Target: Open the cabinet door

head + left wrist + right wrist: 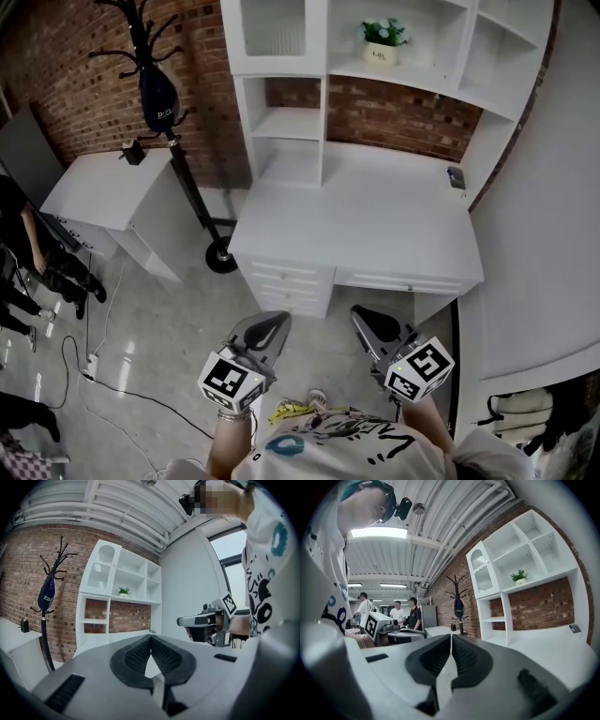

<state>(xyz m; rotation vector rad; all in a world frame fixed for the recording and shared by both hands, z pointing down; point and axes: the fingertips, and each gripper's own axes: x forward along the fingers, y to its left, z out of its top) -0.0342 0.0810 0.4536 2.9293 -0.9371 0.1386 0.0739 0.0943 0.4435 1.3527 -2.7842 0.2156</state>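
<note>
left gripper (272, 325): jaws closed, empty
right gripper (367, 322): jaws closed, empty
cabinet door (277, 33): one, ahead of both grippers
potted plant (382, 42): one, ahead of right gripper

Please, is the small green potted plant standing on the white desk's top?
No, the small green potted plant stands up on a white shelf above the desk.

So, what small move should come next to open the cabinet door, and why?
Probably carry the left gripper forward toward the cabinet door, then open its jaws: it and the right gripper are shut, empty and short of the desk.
</note>
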